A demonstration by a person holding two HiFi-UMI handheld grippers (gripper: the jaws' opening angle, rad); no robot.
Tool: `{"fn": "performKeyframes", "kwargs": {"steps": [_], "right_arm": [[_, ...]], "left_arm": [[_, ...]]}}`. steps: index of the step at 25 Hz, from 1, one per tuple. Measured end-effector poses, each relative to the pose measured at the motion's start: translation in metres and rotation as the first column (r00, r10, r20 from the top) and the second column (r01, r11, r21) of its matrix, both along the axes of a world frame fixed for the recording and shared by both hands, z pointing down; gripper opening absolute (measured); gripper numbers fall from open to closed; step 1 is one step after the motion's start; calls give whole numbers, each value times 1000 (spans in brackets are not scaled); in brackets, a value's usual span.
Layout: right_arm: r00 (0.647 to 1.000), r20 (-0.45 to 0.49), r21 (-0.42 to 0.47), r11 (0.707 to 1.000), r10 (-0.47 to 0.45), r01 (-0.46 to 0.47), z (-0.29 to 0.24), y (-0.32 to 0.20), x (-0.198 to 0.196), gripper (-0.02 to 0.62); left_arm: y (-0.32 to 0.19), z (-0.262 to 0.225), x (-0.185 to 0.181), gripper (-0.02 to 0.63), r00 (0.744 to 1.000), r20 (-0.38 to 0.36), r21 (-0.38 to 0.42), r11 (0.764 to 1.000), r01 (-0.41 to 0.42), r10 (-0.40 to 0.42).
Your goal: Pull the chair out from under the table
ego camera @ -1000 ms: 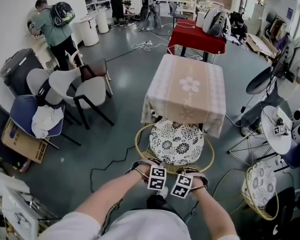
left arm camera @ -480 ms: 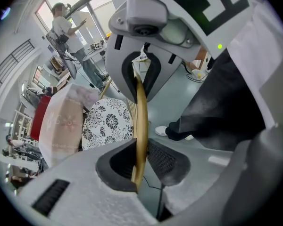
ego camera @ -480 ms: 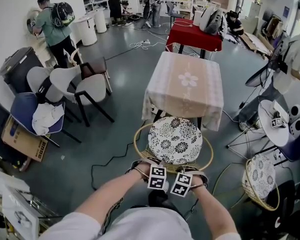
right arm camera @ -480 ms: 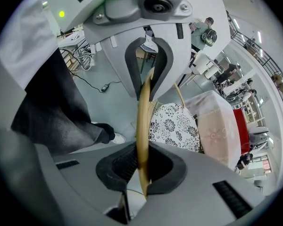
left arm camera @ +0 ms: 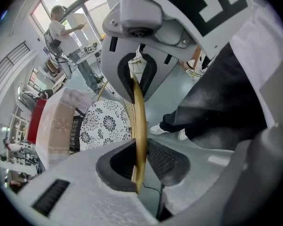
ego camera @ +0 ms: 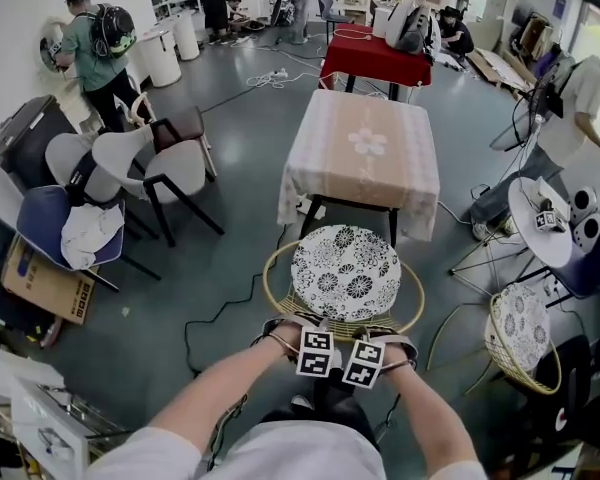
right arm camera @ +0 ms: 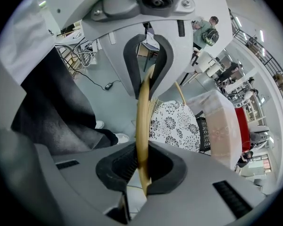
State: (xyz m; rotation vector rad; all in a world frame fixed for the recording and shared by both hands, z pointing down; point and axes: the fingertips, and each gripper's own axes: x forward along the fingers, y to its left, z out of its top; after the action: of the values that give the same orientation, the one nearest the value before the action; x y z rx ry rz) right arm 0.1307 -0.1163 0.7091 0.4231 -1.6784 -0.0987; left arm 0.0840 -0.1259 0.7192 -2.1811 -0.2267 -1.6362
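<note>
Chair [ego camera: 305, 311] legs seem hidden beneath its seat (table [ego camera: 330, 158] rear legs too).

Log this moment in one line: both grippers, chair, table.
left gripper: shut on chair rim | right gripper: shut on chair rim | cushion: in full view | table: directly beyond chair rim's far side

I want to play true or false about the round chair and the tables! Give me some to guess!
1. The left gripper and right gripper are both shut on the chair rim. True.
2. The cushion is plain blue. False: it is white with black flowers.
3. The table in front of the chair has a flower on its cloth. True.
4. The far table is covered in green. False: its cover is red.
</note>
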Motion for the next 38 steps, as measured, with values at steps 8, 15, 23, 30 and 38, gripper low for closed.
{"fn": "performKeyframes", "kwargs": {"steps": [8,15,23,30,38], "right_arm": [[1000,-2,-3,1000,7,-7,-2,26,-11,26],[1000,0,-12,1000,-10,10,0,50,-18,25],[1000,18,2,1000,-15,15,0,73,-22,26],[999,31,-3,999,-33,33,0,97,-29,26],[996,84,-5,1000,21,-20,-2,107,-32,26]], "left_arm": [[25,-2,-11,67,1000,6,-4,1000,1,-1],[47,1,-18,67,1000,17,2,1000,6,-6],[71,1,-22,67,999,36,9,1000,23,-23],[94,1,-28,67,999,32,6,1000,31,-31],[104,2,-29,73,995,9,2,995,96,-96]]}}
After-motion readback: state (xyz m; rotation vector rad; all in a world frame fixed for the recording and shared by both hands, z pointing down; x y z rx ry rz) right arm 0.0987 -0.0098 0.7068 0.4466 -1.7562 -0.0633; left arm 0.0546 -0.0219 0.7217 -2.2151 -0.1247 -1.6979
